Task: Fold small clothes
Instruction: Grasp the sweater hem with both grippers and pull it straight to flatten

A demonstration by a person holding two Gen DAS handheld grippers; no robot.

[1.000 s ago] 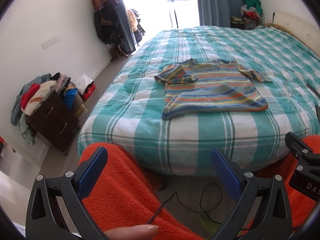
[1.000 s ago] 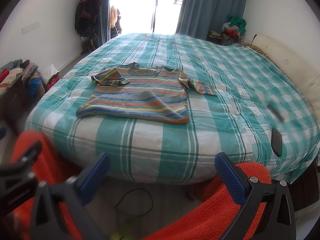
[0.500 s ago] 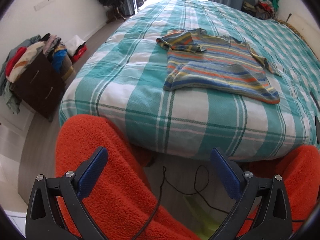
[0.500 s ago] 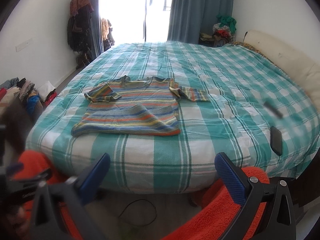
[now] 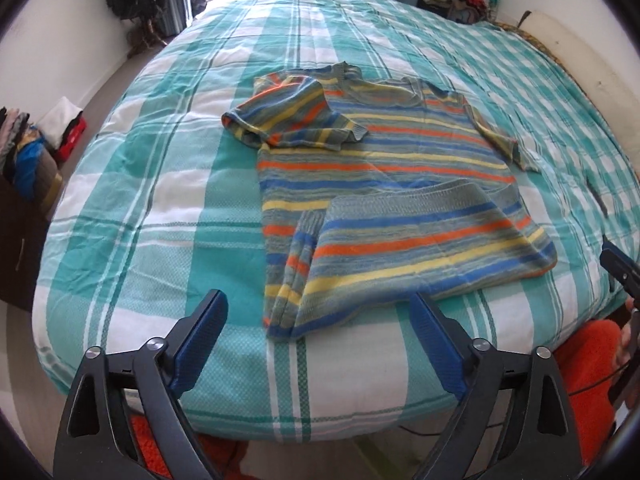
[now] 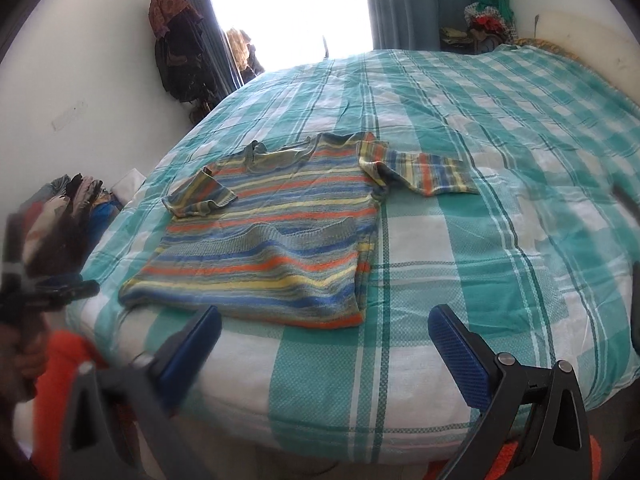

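A small striped knit sweater (image 5: pixel 384 184) in blue, orange, yellow and grey lies flat on the bed (image 5: pixel 160 208), its hem folded up over the body and one sleeve folded in. The right wrist view shows the same sweater (image 6: pixel 272 236) with its other sleeve stretched out to the right. My left gripper (image 5: pixel 318 320) hovers just short of the sweater's near left corner; its jaws are closing with nothing between them. My right gripper (image 6: pixel 324 330) hangs over the bed's front edge near the sweater's near right corner, its jaws closing slightly, also with nothing between them.
The bed has a teal and white checked cover (image 6: pixel 500 200). A pile of clothes on a dark dresser (image 5: pixel 20 160) stands at the left. Clothes hang by the bright window (image 6: pixel 176 44). A dark flat object (image 5: pixel 598 200) lies on the bed's right side. Orange fleece (image 5: pixel 588 360) shows below.
Both grippers have moved forward and down toward the bed's front edge, so the sweater now looms much closer. The left jaws have narrowed a little.
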